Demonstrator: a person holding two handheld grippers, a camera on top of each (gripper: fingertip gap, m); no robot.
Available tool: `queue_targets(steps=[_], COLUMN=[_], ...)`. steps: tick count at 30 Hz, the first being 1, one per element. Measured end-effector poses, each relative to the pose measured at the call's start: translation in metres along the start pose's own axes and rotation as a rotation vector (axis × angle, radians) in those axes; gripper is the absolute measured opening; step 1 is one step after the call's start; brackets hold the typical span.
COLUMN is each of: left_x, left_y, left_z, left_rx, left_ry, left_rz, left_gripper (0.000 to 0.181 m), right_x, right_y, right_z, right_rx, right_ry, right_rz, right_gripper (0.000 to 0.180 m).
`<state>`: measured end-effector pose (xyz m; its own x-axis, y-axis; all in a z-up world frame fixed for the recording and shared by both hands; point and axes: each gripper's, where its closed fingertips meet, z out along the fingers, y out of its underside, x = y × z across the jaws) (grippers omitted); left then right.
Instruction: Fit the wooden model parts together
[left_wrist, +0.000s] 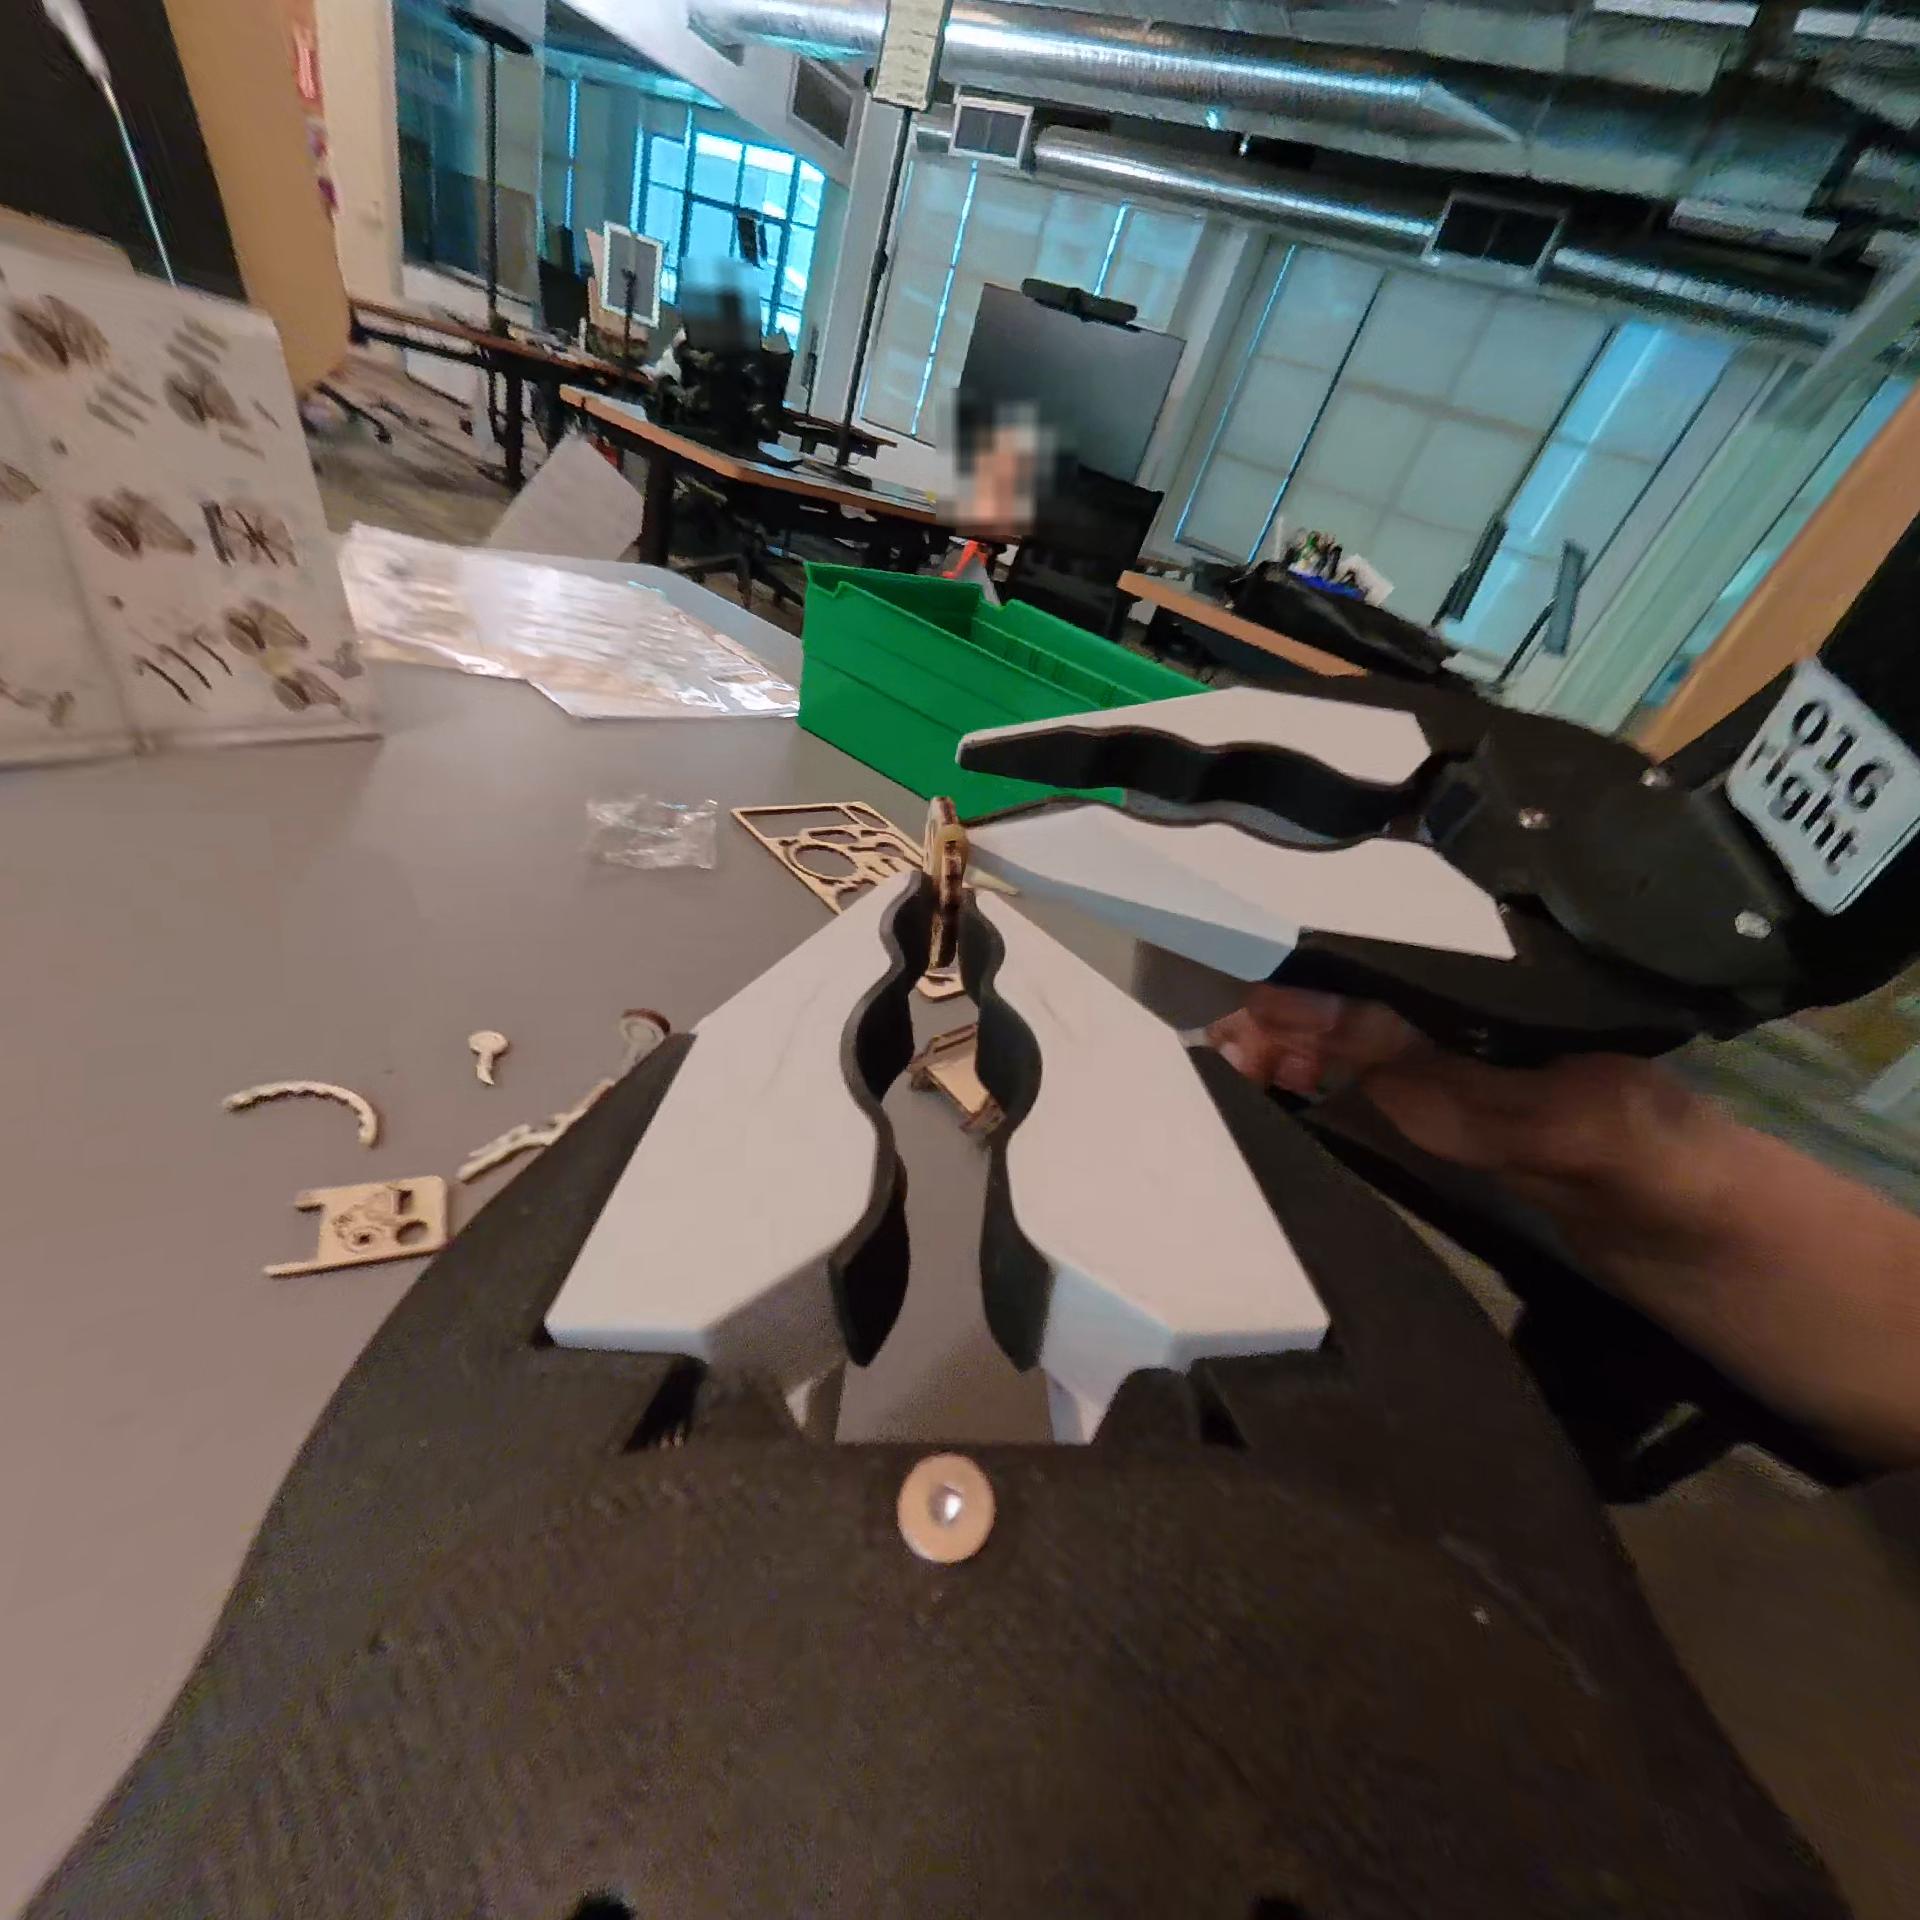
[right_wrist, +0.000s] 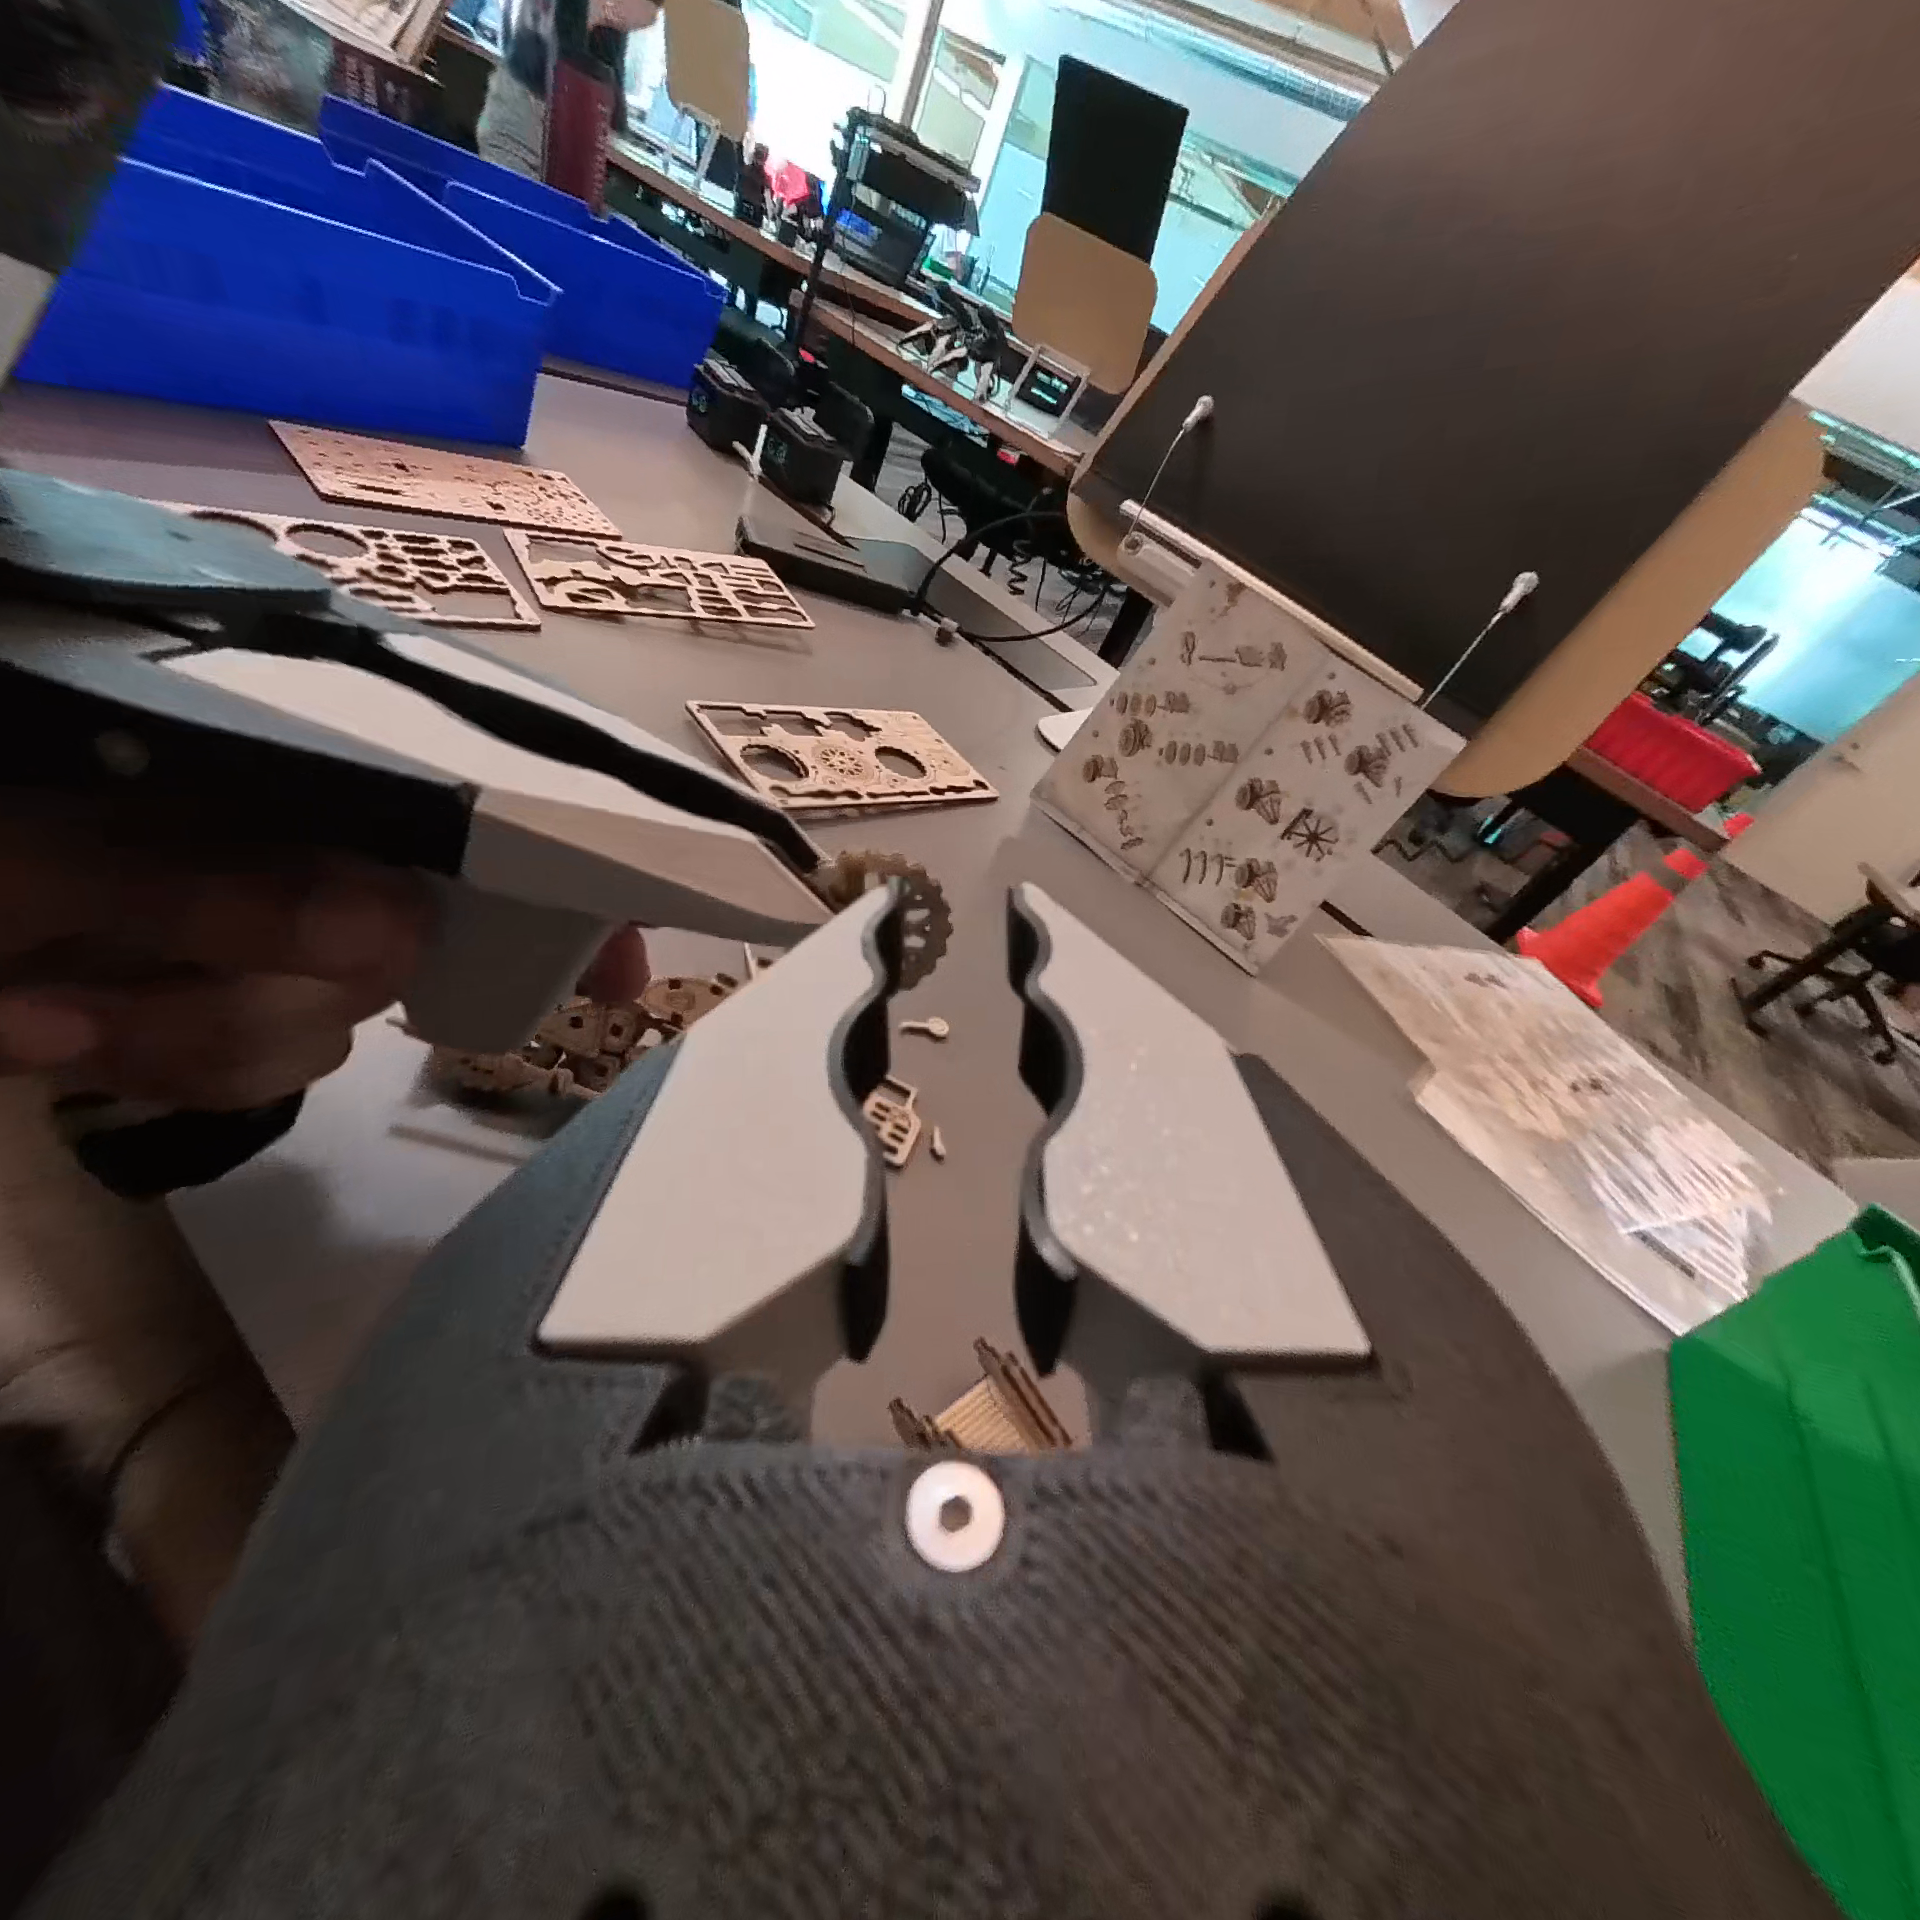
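Note:
My left gripper (left_wrist: 940, 896) is shut on a small wooden gear (left_wrist: 945, 862), held upright above the grey table (left_wrist: 312, 935). In the right wrist view the left gripper (right_wrist: 821, 883) comes in from the left with the gear (right_wrist: 920, 920) at its tip. My right gripper (right_wrist: 954, 904) is open and empty, its left fingertip just beside the gear. In the left wrist view the right gripper (left_wrist: 968, 790) reaches in from the right, jaws apart, its lower finger close to the gear. A partly built wooden model (right_wrist: 582, 1039) lies under the left gripper.
Loose wooden parts (left_wrist: 312, 1101) and a cut piece (left_wrist: 369, 1226) lie on the table. Punched wooden sheets (right_wrist: 842, 753) lie farther back. A green bin (left_wrist: 914, 665), blue bins (right_wrist: 312, 291), an instruction sheet (right_wrist: 1247, 790) and plastic-wrapped sheets (right_wrist: 1558, 1122) stand around.

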<state>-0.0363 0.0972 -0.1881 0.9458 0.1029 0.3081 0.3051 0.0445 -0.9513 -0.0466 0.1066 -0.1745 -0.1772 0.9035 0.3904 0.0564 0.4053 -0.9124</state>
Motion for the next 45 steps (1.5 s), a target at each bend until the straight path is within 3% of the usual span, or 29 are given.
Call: queue_targets(steps=[7,11,17,27,37,45], left_x=[-0.012,-0.029,-0.022,-0.015,-0.010,-0.011], left_y=[-0.010,-0.007,-0.005,-0.007,-0.009,-0.011], left_z=[-0.004,-0.005,-0.004,-0.006,-0.006,-0.007], left_rx=[0.066,0.077,0.092,0.111,0.086,0.106], left_ry=[0.182,0.188,0.218,0.269,0.255,0.258], left_rz=[-0.456,-0.653,-0.704,-0.747,-0.600,-0.615], left_gripper=[0.002,0.002,0.002,0.002,0.001,0.001], right_x=[0.008,0.004,-0.017,-0.027,-0.026,-0.027], right_y=[0.013,0.007,0.002,0.006,0.004,0.001], right_z=[0.003,0.003,0.005,0.006,0.004,0.003], right_rx=[-0.052,-0.016,-0.028,-0.039,-0.034,-0.017], right_ry=[-0.044,-0.055,-0.017,-0.101,-0.118,-0.134], right_rz=[0.145,0.131,-0.058,0.022,0.013,0.036], right_gripper=[0.054,0.052,0.030,0.010,0.010,0.009])
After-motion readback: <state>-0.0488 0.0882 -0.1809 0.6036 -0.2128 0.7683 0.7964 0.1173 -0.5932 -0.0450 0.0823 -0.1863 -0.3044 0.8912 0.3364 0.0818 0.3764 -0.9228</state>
